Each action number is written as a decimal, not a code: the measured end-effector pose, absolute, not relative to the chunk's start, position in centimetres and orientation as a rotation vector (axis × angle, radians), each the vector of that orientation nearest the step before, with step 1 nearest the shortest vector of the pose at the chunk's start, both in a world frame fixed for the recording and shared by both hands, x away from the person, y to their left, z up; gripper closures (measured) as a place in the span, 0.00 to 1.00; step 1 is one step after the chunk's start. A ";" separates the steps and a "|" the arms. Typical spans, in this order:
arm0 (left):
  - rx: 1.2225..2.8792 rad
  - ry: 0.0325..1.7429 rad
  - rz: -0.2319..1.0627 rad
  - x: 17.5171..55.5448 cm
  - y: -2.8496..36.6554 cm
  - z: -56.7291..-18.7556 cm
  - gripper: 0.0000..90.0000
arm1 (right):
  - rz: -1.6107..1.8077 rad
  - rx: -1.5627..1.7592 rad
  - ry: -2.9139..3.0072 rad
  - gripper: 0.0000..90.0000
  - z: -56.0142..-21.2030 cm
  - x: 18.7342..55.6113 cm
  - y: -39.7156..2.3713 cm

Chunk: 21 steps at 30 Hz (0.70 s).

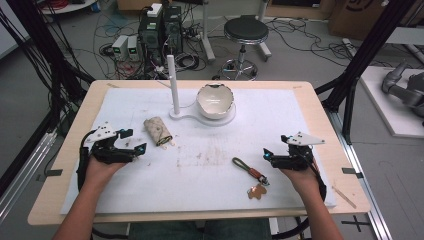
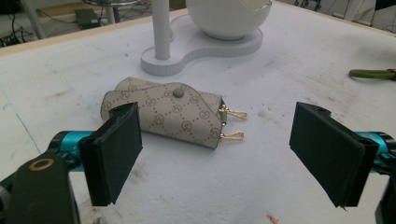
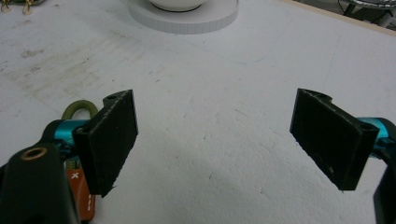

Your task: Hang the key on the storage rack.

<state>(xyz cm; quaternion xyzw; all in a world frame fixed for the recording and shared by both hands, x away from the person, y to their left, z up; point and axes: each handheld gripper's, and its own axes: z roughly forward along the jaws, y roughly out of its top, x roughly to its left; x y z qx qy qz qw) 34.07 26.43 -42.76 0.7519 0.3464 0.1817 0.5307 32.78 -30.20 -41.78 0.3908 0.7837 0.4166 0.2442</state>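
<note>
A monogram-patterned pouch lies left of the worktop's centre, just ahead of the open, empty left gripper. The right gripper, jaws wide, rests beside a green-looped keychain near the front edge.

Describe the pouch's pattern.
Beige pouch, brown diamond lattice with round monograms and a green snap; clearest in the left gripper view.

The desk carries one patterned pouch, one keychain and one white bowl. One white stand holds the bowl. Two grippers, left and right.
</note>
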 end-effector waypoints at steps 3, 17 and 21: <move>1.795 0.828 0.431 34.1 26.4 -42.8 0.19 | 1.132 1.059 2.135 0.17 -41.7 32.6 -30.1; 1.786 0.828 0.465 34.2 26.6 -42.6 0.19 | 1.152 1.005 2.209 0.17 -41.9 31.8 -29.0; 1.778 0.828 0.462 34.3 26.5 -42.6 0.19 | 1.155 0.976 2.247 0.17 -42.2 31.5 -28.5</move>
